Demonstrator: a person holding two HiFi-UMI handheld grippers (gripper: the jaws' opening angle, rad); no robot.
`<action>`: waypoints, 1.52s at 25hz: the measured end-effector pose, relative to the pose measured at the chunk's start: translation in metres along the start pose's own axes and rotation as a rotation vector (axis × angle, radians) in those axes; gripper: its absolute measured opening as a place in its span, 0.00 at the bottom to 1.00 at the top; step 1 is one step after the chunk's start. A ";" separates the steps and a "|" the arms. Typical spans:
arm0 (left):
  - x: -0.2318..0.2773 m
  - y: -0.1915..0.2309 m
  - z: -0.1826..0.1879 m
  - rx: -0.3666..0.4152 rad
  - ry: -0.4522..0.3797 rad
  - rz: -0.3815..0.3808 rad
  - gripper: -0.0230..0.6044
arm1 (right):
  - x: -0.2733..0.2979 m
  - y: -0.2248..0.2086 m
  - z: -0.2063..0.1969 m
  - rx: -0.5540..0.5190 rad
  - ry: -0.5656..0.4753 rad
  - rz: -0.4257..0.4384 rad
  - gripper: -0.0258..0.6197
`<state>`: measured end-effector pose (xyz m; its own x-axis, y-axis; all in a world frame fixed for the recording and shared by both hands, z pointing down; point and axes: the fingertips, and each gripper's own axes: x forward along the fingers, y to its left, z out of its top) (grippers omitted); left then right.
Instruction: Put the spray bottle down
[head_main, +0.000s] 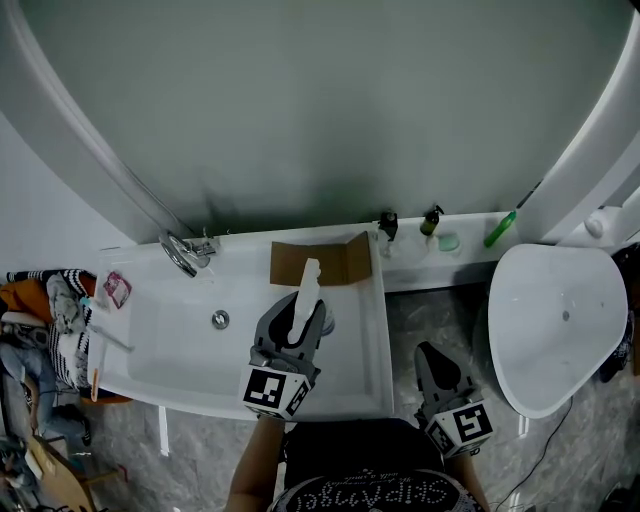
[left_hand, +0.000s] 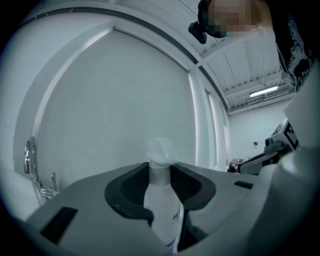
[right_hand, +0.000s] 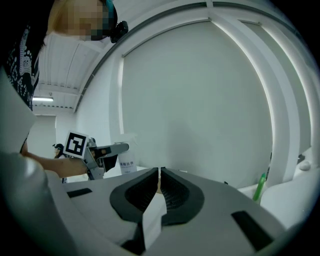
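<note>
Two claws, mine. Left claw (head_main: 298, 330): clamped on the spray bottle (head_main: 304, 298), which is upright over the sink (head_main: 160, 345) near its right rim, with open basin to the left. Right claw (head_main: 433, 360): closed on a thin white strip (right_hand: 152, 220), well apart to the right. Cardboard (head_main: 340, 262): on the back ledge, just beyond the bottle.

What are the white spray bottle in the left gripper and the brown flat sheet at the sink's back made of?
White spray bottle: likely translucent plastic, semi-matte; its body looks milky, with a ribbed neck. Brown flat sheet: probably cardboard, dull tan, one end seemingly bent upward.
</note>
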<state>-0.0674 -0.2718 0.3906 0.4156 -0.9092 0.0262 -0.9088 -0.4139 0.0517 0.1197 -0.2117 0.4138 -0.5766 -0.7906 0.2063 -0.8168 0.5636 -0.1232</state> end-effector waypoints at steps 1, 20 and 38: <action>0.003 0.002 -0.007 0.000 0.010 0.002 0.25 | 0.001 0.000 -0.002 0.000 0.006 0.001 0.08; 0.022 0.012 -0.063 0.014 0.023 0.015 0.25 | 0.024 -0.005 -0.002 0.007 0.025 0.020 0.08; 0.010 0.003 -0.070 0.002 0.017 -0.009 0.25 | 0.025 0.009 -0.003 0.014 0.028 0.044 0.08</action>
<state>-0.0638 -0.2788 0.4606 0.4247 -0.9044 0.0423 -0.9049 -0.4226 0.0497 0.0978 -0.2258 0.4208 -0.6111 -0.7581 0.2277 -0.7912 0.5938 -0.1463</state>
